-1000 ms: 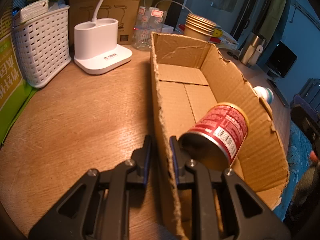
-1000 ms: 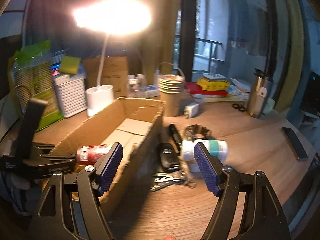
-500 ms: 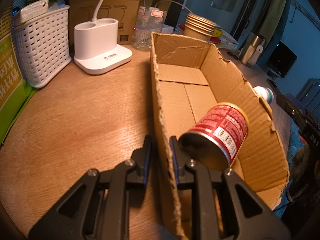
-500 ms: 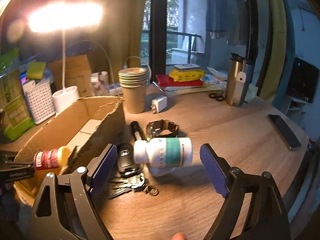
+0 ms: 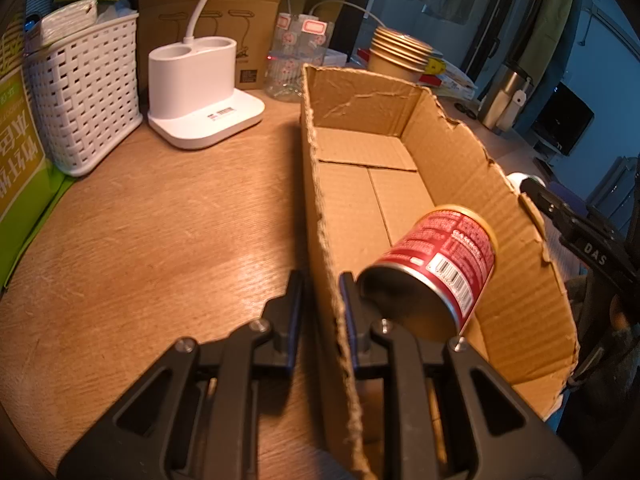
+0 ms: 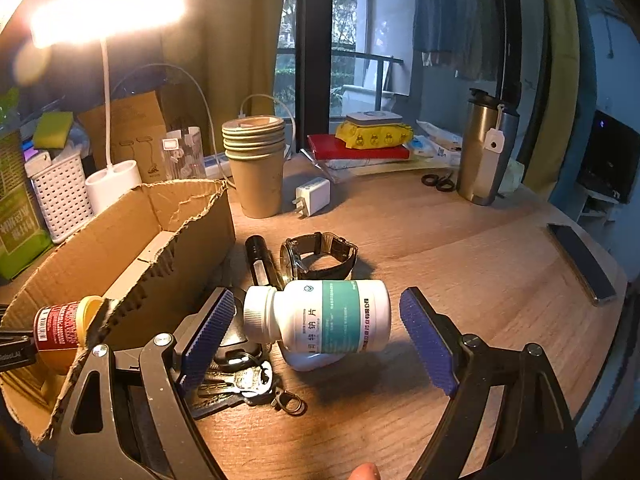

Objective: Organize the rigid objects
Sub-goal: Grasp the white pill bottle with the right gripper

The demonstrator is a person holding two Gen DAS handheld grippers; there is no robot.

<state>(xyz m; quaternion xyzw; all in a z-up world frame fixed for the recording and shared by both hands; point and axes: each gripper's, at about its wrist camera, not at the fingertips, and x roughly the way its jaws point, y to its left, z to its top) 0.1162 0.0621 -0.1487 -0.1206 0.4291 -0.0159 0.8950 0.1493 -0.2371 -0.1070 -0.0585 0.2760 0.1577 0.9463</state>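
Right gripper (image 6: 316, 336): jaws wide apart, closer to the white pill bottle (image 6: 320, 316) than a second ago; the bottle lies on its side between the pads, neither pressing it. Green label, Chinese print. Left gripper (image 5: 320, 300): unmoved, clamped on the cardboard box (image 5: 400, 160) wall near the table's front edge. Inside the box, a tipped red can (image 5: 440, 264), barcode showing. Behind the bottle: keys (image 6: 240, 380), flashlight (image 6: 260, 264), wristwatch (image 6: 320, 256). Farther back, paper cups (image 6: 256, 160).

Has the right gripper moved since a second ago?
Yes. The right gripper has come forward toward the white pill bottle, which now lies between its open fingers, and has swung away from the cardboard box.
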